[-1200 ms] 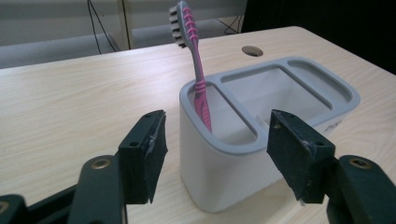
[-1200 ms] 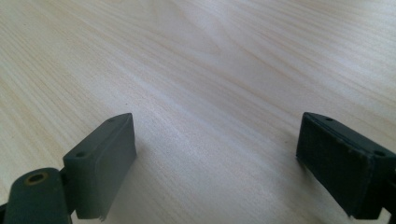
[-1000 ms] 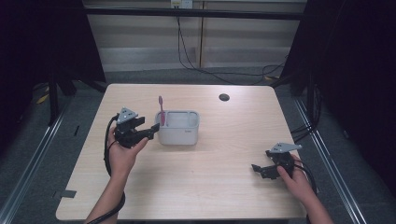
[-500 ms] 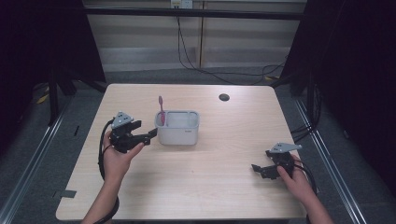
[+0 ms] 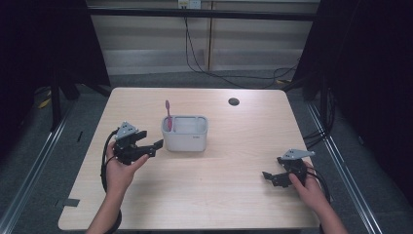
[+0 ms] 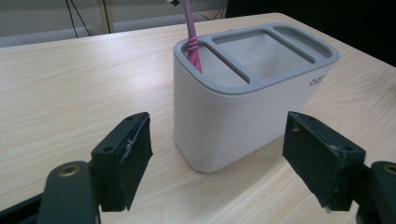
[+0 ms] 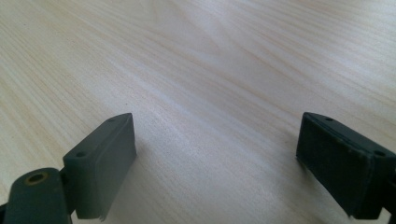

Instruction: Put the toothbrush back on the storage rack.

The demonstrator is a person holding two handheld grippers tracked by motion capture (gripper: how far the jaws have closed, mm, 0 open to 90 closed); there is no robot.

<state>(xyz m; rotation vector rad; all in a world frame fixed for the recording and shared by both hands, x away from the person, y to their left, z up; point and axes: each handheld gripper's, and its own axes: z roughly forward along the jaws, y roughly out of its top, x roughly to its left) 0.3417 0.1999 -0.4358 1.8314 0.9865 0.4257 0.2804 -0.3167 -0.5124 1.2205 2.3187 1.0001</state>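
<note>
Centrally on the pale wooden table [image 5: 209, 190] stands a white rectangular plastic holder with a grey rim [image 5: 184, 133], and a pink toothbrush [image 5: 168, 115] stands upright in its left end compartment. Just to its left, the left gripper [image 5: 155, 147] points at the holder, jaws spread wide and empty. Well apart, near the table's right edge, the right gripper [image 5: 269, 178] rests low over bare wood, jaws likewise wide and holding nothing.

Wooden table [image 5: 219, 195], dark grommet [image 5: 234, 102], wall cables [image 5: 204, 58], grey floor [image 5: 44, 146]
</note>
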